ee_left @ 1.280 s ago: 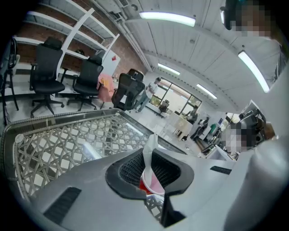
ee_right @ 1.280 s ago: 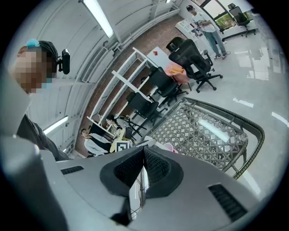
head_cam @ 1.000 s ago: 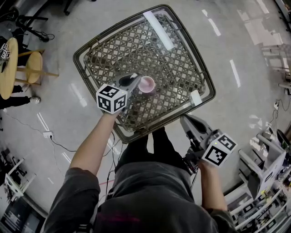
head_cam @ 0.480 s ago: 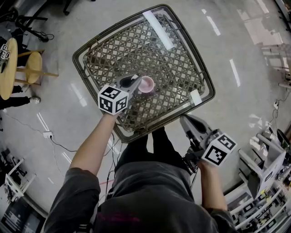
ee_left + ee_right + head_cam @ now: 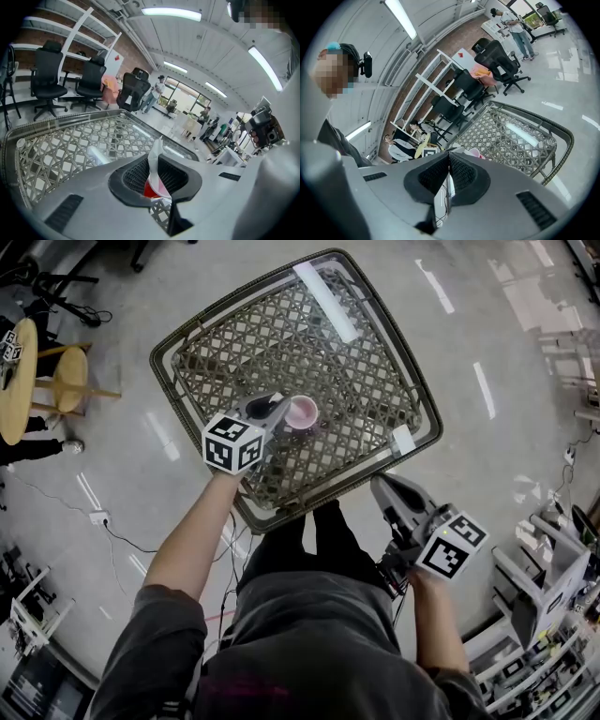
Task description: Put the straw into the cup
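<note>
A pink cup (image 5: 304, 413) stands on the woven wicker table (image 5: 361, 371) with a glass top. My left gripper (image 5: 284, 409) reaches in from the near left with the cup's rim (image 5: 155, 186) pinched between its pads; the jaws are opening while the wall is still squeezed between them. My right gripper (image 5: 382, 487) hovers off the table's near right edge, apart from the cup. In the right gripper view it (image 5: 449, 174) is shut on a thin pale straw (image 5: 443, 202), and the cup (image 5: 476, 152) shows beyond. The straw is not visible in the head view.
The table's dark rim (image 5: 281, 518) runs just in front of my legs. A round wooden table (image 5: 13, 381) and a stool (image 5: 70, 377) stand at far left, with cables on the floor. White shelving (image 5: 553, 601) is at lower right. Office chairs (image 5: 46, 75) stand beyond.
</note>
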### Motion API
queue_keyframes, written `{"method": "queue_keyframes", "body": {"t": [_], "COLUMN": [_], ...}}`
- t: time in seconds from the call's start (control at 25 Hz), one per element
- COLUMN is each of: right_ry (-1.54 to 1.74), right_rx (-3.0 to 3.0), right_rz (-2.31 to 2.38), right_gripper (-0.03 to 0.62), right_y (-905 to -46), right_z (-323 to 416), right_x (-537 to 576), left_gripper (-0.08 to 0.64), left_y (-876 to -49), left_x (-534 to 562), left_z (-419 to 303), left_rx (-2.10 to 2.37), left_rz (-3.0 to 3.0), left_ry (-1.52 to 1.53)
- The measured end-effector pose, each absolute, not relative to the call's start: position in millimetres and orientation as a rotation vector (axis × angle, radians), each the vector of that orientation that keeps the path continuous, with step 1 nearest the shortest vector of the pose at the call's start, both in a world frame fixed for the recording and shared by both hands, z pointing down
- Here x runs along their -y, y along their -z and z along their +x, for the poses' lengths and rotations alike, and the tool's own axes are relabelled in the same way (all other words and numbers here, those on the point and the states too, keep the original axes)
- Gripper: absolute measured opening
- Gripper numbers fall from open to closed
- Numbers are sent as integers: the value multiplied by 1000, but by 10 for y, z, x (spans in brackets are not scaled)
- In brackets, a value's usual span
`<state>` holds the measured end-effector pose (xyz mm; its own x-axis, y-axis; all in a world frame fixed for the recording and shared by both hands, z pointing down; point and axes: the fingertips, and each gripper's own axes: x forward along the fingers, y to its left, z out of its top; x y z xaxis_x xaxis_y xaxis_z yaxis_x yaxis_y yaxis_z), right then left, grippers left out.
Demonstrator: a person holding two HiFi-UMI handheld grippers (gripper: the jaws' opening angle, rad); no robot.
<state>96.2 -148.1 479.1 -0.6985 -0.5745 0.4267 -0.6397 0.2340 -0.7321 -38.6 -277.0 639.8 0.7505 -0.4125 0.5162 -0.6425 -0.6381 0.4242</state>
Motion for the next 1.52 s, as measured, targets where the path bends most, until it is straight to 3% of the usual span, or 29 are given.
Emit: {"method": "queue_keyframes", "body": {"t": [0.68, 1.52], "right_ry": [-1457, -1392], "right_rx": [2437, 2528], "right_rz": [1193, 1192], "right_gripper": [14, 14], "right_y": [-4707, -4413], "right_z": [942, 689], "right_x": [1421, 1421], "left_gripper": [121, 124], "left_y": [-6293, -5659], "left_x": [2772, 2736], "left_z": [-439, -707], "left_rx": [804, 875], "left_rz": [2352, 2389], "left_ry": [-472, -351]}}
